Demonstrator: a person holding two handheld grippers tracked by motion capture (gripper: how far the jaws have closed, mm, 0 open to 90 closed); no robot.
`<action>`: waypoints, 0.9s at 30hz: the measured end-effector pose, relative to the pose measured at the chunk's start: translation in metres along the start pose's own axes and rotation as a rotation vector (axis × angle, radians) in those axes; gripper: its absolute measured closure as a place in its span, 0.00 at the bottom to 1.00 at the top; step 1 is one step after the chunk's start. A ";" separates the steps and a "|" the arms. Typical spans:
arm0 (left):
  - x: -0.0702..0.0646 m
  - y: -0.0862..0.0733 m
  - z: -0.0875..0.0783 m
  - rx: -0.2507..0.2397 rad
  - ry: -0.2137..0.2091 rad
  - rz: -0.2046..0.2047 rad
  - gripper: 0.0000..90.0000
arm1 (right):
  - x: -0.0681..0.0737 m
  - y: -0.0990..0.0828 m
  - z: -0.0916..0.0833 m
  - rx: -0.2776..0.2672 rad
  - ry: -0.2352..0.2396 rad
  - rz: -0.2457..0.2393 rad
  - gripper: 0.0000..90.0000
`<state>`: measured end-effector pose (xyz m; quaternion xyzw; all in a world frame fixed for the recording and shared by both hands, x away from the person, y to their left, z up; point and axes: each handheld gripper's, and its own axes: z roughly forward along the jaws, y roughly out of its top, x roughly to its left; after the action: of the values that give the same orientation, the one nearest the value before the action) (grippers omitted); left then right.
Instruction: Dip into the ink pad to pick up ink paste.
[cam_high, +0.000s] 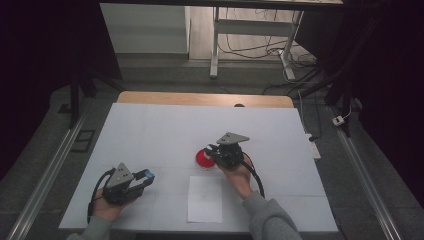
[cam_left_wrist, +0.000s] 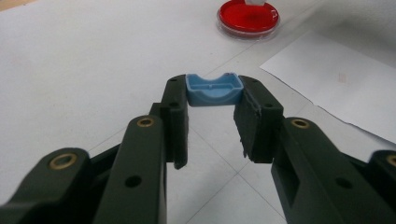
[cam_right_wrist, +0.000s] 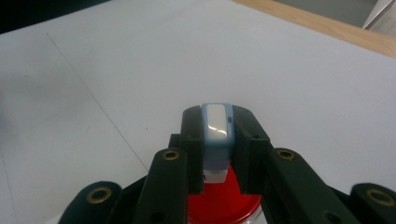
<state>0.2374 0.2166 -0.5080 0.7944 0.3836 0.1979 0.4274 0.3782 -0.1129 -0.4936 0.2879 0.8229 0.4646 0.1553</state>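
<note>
Pressing the stamp (cam_right_wrist: 217, 140), clamped in the right gripper (cam_high: 218, 151), squarely into the pad (cam_high: 203, 159) at its 6 o'clock works best (left gripper (cam_high: 145, 177) grips a blue cap (cam_left_wrist: 214, 89)).

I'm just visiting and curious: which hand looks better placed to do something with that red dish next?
The right. Its tool, shut on a small blue-and-white piece, hangs right over the red dish. The left tool grips a blue cap well off to the side.
</note>
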 end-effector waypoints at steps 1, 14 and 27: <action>0.000 0.000 0.000 0.000 0.000 0.000 0.73 | 0.000 0.001 -0.002 -0.004 0.001 -0.001 0.84; 0.000 0.000 0.000 0.002 -0.001 0.001 0.73 | -0.001 0.010 -0.013 -0.044 0.010 0.007 0.84; 0.000 0.000 0.000 0.003 0.000 -0.001 0.73 | -0.004 0.003 0.001 0.019 0.021 0.012 0.84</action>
<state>0.2375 0.2167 -0.5084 0.7951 0.3840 0.1970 0.4261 0.3828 -0.1135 -0.4916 0.2895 0.8270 0.4608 0.1411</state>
